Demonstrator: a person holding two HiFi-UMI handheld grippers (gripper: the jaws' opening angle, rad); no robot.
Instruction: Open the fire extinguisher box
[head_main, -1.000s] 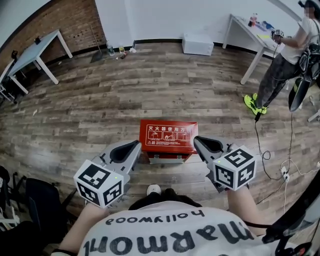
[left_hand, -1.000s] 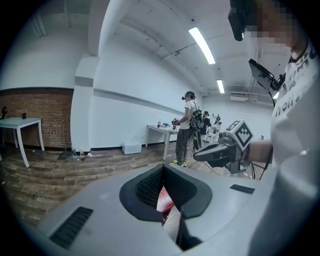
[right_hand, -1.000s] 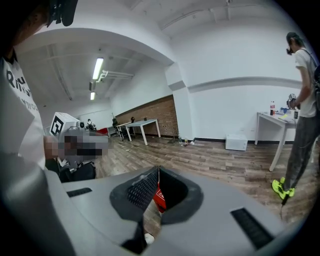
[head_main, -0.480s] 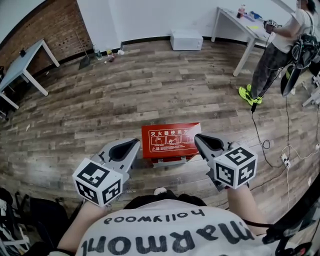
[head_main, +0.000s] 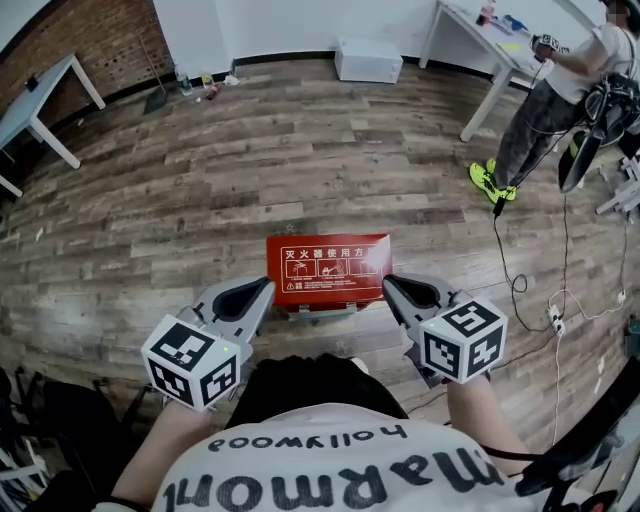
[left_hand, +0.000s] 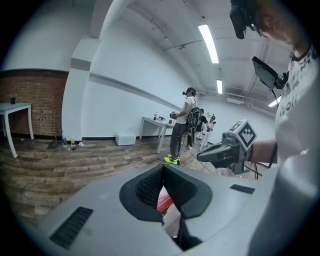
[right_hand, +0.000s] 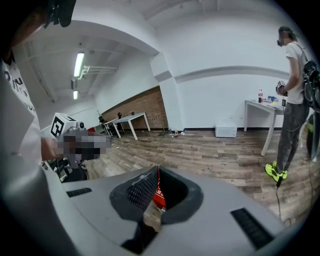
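Your left gripper is clenched, nothing in it, its tip just beside the red box. The box sits closed on the wood floor between both tools. Your right gripper is clenched too, just beside the box's right edge.

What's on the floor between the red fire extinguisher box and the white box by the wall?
Nothing; the head view shows only bare wood floor between the fire extinguisher box and the white box.
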